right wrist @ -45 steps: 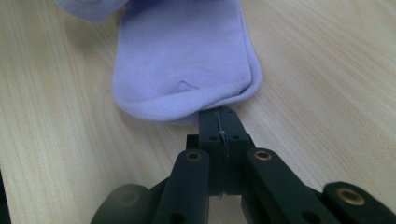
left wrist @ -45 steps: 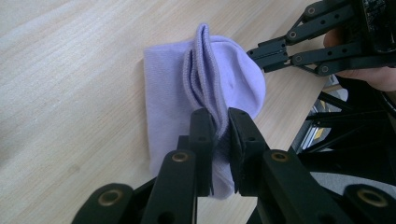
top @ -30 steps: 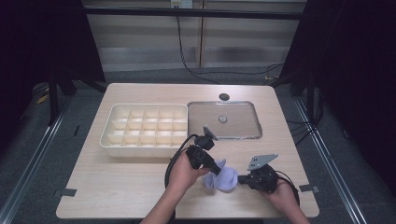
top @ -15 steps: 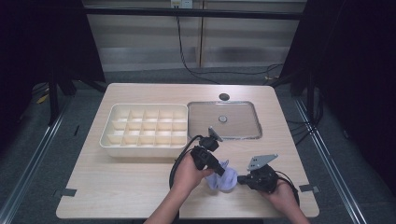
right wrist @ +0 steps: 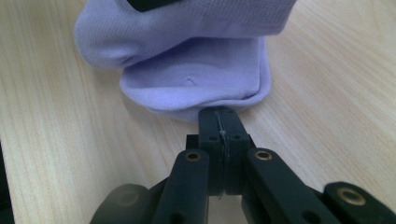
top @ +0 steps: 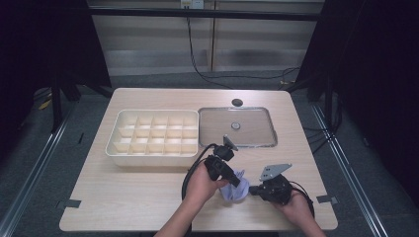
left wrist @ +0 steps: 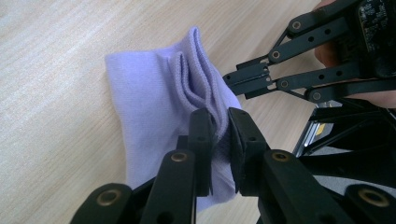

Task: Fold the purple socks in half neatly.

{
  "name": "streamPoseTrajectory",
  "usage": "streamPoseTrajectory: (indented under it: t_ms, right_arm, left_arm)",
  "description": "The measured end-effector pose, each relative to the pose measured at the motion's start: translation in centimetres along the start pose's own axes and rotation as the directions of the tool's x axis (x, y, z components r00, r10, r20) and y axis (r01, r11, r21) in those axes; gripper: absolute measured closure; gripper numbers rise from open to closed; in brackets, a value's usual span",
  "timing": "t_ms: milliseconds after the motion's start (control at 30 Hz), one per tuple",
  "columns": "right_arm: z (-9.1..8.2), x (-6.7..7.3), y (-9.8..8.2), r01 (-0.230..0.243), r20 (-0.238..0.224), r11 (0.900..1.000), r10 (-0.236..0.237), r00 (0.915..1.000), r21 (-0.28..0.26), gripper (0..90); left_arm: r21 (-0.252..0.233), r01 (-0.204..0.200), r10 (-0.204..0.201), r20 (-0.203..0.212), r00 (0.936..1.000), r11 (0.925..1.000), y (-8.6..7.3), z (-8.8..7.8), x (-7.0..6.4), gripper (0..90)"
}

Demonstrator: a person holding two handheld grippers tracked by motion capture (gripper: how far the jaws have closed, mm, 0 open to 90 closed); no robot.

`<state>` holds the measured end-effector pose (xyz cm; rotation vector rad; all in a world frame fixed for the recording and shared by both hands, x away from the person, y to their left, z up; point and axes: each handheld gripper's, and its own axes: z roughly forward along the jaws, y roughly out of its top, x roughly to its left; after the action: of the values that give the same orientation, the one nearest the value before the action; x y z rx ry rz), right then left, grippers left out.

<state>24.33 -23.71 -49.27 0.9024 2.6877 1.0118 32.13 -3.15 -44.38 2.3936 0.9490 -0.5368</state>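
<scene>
One table (top: 123, 197) is carrying one divided tray (top: 154, 138) at about ten o'clock and one flat lid (top: 236, 127) lying beside it at about one o'clock; the high view alone is showing these. At five o'clock, near the front edge, one lilac sock (top: 234, 187) is lying between two grippers. The left gripper (left wrist: 218, 122) is pinching a fold of the sock's ribbed cuff between its jaws, which its own view is making plain. The right gripper (right wrist: 219, 116) is sitting with its jaws pressed together at the sock's (right wrist: 196, 79) lower edge; whether cloth is caught between them cannot be told. The left gripper view is also showing the right gripper at two o'clock, against the sock's (left wrist: 154, 98) far edge.
</scene>
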Motion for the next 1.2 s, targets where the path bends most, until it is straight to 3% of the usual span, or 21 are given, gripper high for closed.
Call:
streamPoseTrajectory:
  t_ms: [33, 67, 200, 233, 567, 800, 1200]
  right_arm:
    - [0.0, 0.0, 0.0, -0.004, -0.006, 1.000, 0.004, 1.0000, 0.000, 89.3]
    - [0.1, 0.1, 0.1, -0.008, -0.005, 1.000, 0.008, 1.0000, 0.001, 89.3]
    - [0.1, 0.1, 0.1, -0.006, -0.006, 1.000, 0.006, 1.0000, -0.005, 89.1]
    - [0.1, 0.1, 0.1, -0.007, -0.007, 1.000, 0.007, 1.0000, -0.005, 89.1]
    - [0.2, 0.2, 0.2, -0.004, -0.014, 1.000, 0.004, 0.9999, -0.004, 89.1]
    - [0.2, 0.2, 0.2, -0.004, -0.014, 1.000, 0.004, 0.9999, -0.005, 89.1]
    - [0.2, 0.1, 0.1, -0.003, -0.016, 1.000, 0.003, 0.9999, -0.007, 89.0]
  left_arm:
    - [-0.012, 0.012, -0.012, 0.002, 0.9999, 0.9999, 0.0, 0.1, -0.1, 80.2]
    - [0.009, -0.011, 0.011, 0.003, 0.9999, 0.9999, 0.0, 0.0, 0.1, 80.2]
    - [-0.015, 0.024, -0.024, -0.009, 0.9997, 0.9996, -0.1, 0.4, -0.1, 80.2]
    - [0.008, -0.008, 0.008, -0.012, 0.9999, 0.9999, -0.1, 0.3, 0.1, 80.2]
    - [0.007, -0.018, 0.019, -0.052, 0.9985, 0.9998, 0.0, 0.7, -0.2, 80.0]
    - [0.001, -0.015, 0.015, -0.028, 0.9995, 0.9999, -0.2, 1.2, -0.2, 75.9]
    - [-0.008, -0.022, 0.022, -0.007, 0.9997, 0.9997, -0.3, -0.1, -0.3, 69.4]
